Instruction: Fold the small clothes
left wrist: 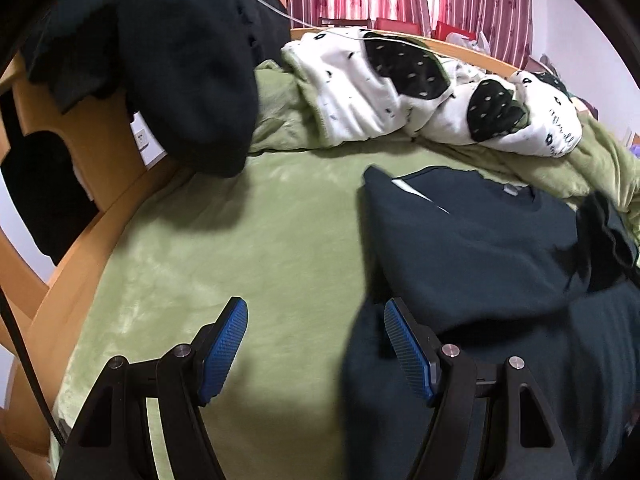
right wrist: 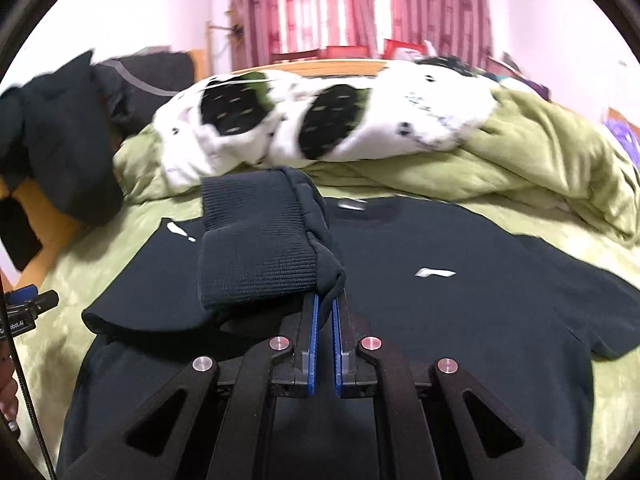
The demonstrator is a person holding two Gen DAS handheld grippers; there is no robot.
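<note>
A dark navy sweatshirt with a small white logo lies flat on the green bedsheet. My right gripper is shut on the ribbed cuff of its sleeve, held up over the chest of the shirt. In the left wrist view the same sweatshirt lies to the right. My left gripper is open and empty, low over the sheet at the shirt's left edge, its right finger over the dark fabric.
A white blanket with black patches and a bunched green quilt lie behind the shirt. Dark clothes hang over the wooden bed frame at the left. Red curtains hang behind.
</note>
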